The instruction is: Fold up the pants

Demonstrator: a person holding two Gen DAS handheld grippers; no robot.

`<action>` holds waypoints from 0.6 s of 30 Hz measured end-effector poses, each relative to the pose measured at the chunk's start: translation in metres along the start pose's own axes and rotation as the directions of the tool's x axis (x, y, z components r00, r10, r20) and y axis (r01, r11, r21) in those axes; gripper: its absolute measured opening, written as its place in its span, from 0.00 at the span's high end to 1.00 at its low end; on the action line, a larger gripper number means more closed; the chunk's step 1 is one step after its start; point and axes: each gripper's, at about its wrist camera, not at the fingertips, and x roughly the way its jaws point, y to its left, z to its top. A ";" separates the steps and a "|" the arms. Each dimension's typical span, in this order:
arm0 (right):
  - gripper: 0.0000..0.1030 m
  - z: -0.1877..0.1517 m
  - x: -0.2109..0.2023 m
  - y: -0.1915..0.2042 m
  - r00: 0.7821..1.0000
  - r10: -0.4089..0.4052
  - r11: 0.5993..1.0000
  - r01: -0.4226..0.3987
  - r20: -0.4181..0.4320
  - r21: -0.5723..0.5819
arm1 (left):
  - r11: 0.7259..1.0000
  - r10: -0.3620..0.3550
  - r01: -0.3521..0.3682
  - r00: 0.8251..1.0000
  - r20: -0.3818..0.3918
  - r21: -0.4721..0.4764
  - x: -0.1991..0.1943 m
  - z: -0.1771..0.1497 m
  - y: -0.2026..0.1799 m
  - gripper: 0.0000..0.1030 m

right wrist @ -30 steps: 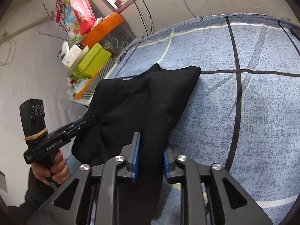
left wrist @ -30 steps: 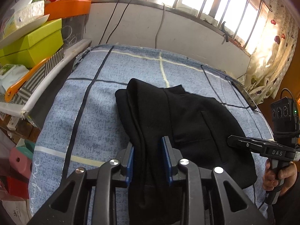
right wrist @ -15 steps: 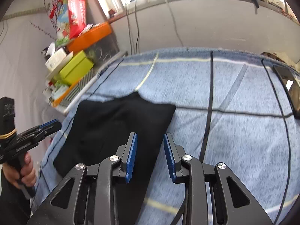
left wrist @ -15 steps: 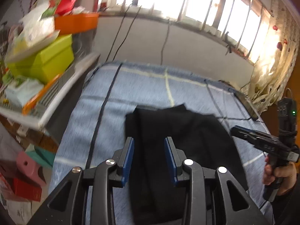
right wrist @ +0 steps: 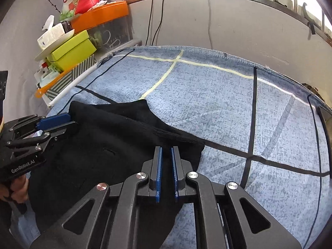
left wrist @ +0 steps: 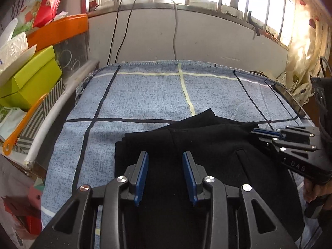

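Note:
The black pants [left wrist: 207,151] lie folded on the blue checked cloth [left wrist: 145,95], and they also show in the right wrist view [right wrist: 108,143]. My left gripper [left wrist: 165,155] is open, its blue pads hovering over the pants' near left part with cloth between them but not pinched. My right gripper [right wrist: 165,151] has its jaws nearly closed, with a narrow gap, at the pants' right corner. Whether fabric is pinched there is not clear. The right gripper also shows in the left wrist view [left wrist: 261,133] at the pants' right edge. The left gripper also shows in the right wrist view [right wrist: 60,122].
Green boxes [left wrist: 27,78], an orange tray [left wrist: 60,31] and other clutter are stacked at the left beside the table. A wall with hanging cables [left wrist: 175,31] and barred windows stands behind. A dark flat object [left wrist: 288,99] lies at the cloth's right edge.
Both grippers let go of the pants, lifted back, then came down again. The left jaws are wider; the right jaws have narrowed at the pants' right corner.

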 end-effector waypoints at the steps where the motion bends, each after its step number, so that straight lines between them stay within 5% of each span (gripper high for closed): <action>1: 0.91 -0.004 -0.007 0.001 1.000 0.006 1.000 -0.006 0.006 0.004 | 1.000 0.016 -0.016 1.000 -0.001 0.001 -0.004 0.000 -0.002 0.63; 8: 0.68 -0.048 -0.071 0.040 0.994 0.081 0.993 -0.074 0.077 -0.091 | 0.994 0.106 -0.108 0.993 0.048 0.035 -0.062 -0.030 -0.016 0.64; 14: 0.66 -0.088 -0.090 0.076 0.994 0.073 0.983 -0.058 0.082 -0.176 | 0.995 0.079 -0.084 0.994 0.073 0.056 -0.101 -0.069 -0.038 0.64; 18: 0.66 -0.100 -0.070 0.087 0.999 0.017 0.971 -0.009 0.032 -0.241 | 0.991 0.108 -0.109 0.994 0.014 0.079 -0.083 -0.088 -0.046 0.63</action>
